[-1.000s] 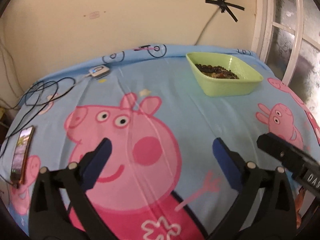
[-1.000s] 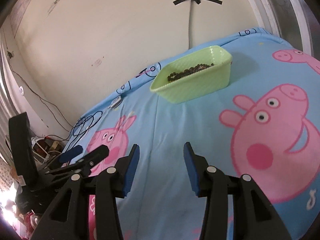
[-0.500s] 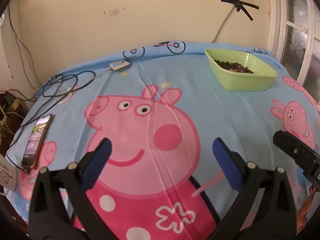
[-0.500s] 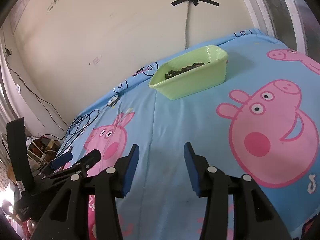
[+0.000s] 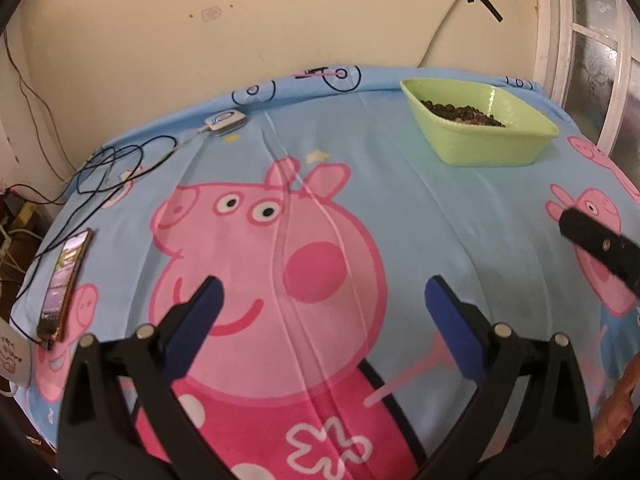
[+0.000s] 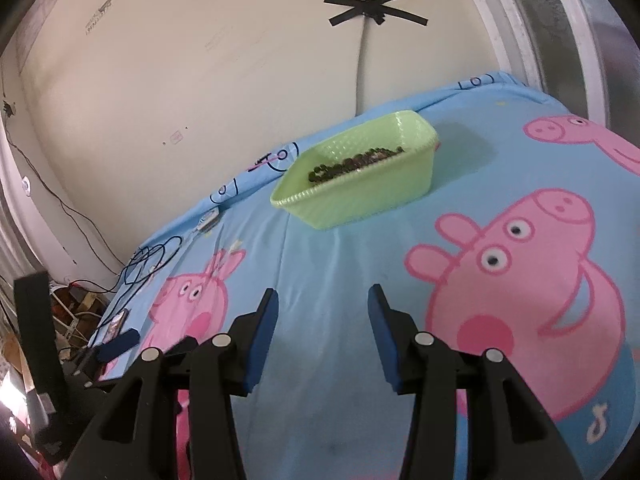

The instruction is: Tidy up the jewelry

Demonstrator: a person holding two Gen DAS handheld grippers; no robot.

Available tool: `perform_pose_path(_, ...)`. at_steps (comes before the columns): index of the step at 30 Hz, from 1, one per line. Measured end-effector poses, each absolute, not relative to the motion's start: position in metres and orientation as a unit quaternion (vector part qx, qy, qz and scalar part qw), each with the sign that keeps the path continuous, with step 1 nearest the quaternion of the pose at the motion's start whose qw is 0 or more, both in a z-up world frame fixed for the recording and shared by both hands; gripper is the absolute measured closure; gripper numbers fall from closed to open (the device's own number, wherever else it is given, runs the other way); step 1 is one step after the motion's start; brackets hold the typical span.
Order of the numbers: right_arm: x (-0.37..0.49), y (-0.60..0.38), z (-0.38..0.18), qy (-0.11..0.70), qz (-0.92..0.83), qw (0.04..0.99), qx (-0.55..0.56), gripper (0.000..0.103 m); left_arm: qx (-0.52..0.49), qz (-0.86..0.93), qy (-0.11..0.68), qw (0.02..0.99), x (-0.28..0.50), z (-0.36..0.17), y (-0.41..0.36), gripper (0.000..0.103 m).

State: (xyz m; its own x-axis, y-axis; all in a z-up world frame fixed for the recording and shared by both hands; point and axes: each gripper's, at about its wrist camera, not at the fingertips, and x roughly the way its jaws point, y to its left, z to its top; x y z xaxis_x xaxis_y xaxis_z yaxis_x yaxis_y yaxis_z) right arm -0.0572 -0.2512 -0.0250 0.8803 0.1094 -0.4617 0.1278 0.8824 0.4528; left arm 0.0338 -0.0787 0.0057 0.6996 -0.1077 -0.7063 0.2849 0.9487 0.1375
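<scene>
Light: warm, dim, even indoor light.
Glare: blown-out white patch at far left of the right gripper (image 6: 322, 334).
Shadows: soft one beside the green basket (image 6: 360, 196).
Blur: slight smear on beads.
Edges: fisheye bending, dark vignette.

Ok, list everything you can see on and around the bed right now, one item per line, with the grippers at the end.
Pale green plastic basket: one, far right side of the bed near the wall.
Dark beaded jewelry: one heap, dark brown, inside the basket; pieces cannot be counted.
Light blue cartoon-pig bedsheet: one, covers the bed.
Smartphone: one, gold-edged, left edge of the bed, cable plugged in.
Black cable: one loose tangle, far left of the bed.
Small white device with a blue light: one, far edge by the wall.
Black tape cross: one, on the cream wall.
Left gripper: black with blue pads, open, above the sheet.
Right gripper: same, open, aimed toward the basket.
</scene>
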Motion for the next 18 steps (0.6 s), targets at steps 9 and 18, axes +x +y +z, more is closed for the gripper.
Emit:
perform_pose_path(9,-0.020,-0.261,-0.032,0.277,0.007,0.930,0.243,0.080,0.131,-0.099,0.358,0.919,0.061,0.004,-0.095,0.006)
perform_pose_path(18,-0.026,-0.272,-0.036,0.258,0.012,0.926,0.277,0.080,0.124,-0.059,0.340,0.930,0.059,0.000,-0.092,0.006)
